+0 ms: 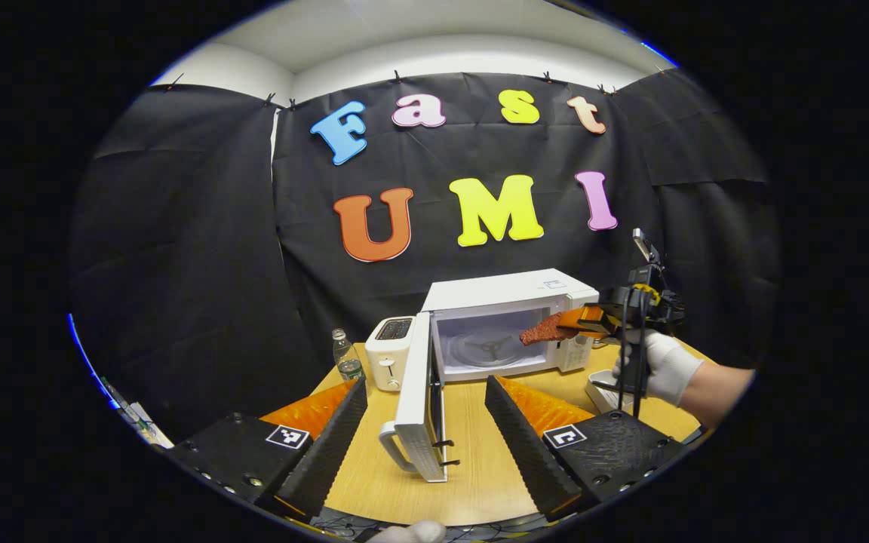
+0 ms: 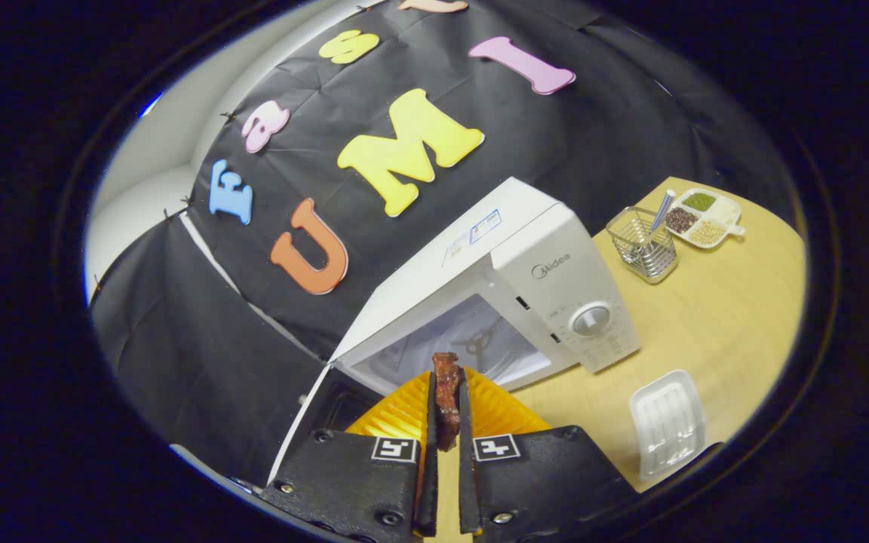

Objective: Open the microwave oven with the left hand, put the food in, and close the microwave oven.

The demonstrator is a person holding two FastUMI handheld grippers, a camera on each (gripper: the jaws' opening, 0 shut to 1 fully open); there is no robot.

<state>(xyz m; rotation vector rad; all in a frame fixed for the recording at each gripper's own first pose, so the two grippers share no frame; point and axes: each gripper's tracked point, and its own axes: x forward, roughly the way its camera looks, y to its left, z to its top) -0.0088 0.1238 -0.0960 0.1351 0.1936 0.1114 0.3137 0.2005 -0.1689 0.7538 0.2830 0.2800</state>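
The right gripper is clamped on the food, a dark red-brown strip pinched on its flat faces between both fingers, with its free end projecting forward beyond the fingertips. The strip's long axis runs in line with the gripper's fingers and points into the open cavity of the microwave oven, directly ahead of the gripper. In the left gripper view the food is seen at the cavity mouth, held nearly level, its tip just inside the opening. Judged from its thin, rough form, the strip is light and fairly stiff, possibly brittle; a hold at the rear end, as now, leaves the front end free to be set down on the oven floor. The left gripper has its fingers apart and holds nothing; the oven door stands swung fully open between and just ahead of them, handle toward the gripper. Beyond the door on the worktop stand a toaster and a bottle.
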